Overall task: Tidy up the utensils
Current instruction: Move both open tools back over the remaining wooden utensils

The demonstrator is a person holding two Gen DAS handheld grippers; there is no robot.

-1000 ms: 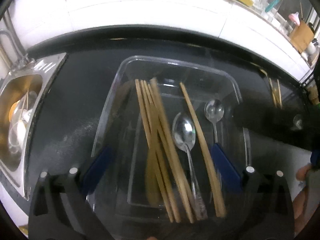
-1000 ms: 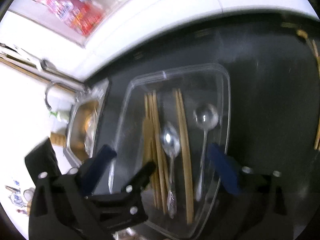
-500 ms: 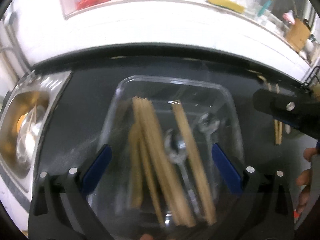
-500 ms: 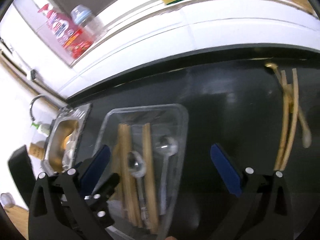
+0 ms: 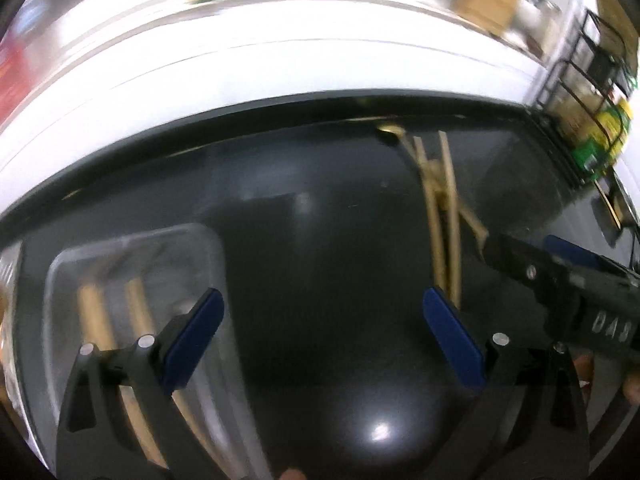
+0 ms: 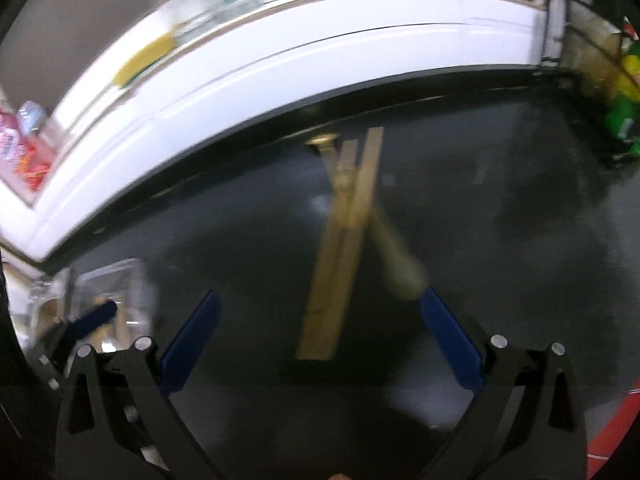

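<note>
A clear plastic tray (image 5: 132,256) lies at the left on the black counter, with wooden chopsticks (image 5: 94,316) in it; it also shows in the right wrist view (image 6: 116,280). Loose wooden chopsticks (image 6: 340,248) and a wooden spoon (image 6: 400,256) lie crossed on the counter, also in the left wrist view (image 5: 444,216). My left gripper (image 5: 320,332) is open and empty over bare counter between tray and pile. My right gripper (image 6: 316,332) is open and empty just before the near ends of the loose chopsticks.
A white tiled ledge (image 6: 320,60) runs along the back with a yellow sponge (image 6: 144,60) on it. A black wire rack (image 5: 580,80) with green packs stands at the far right. The right gripper's body (image 5: 560,284) shows at the right of the left wrist view.
Both grippers have swung right, away from the tray toward the loose chopsticks and spoon. The tray has slid from the middle to the left edge of both views. Both stay open.
</note>
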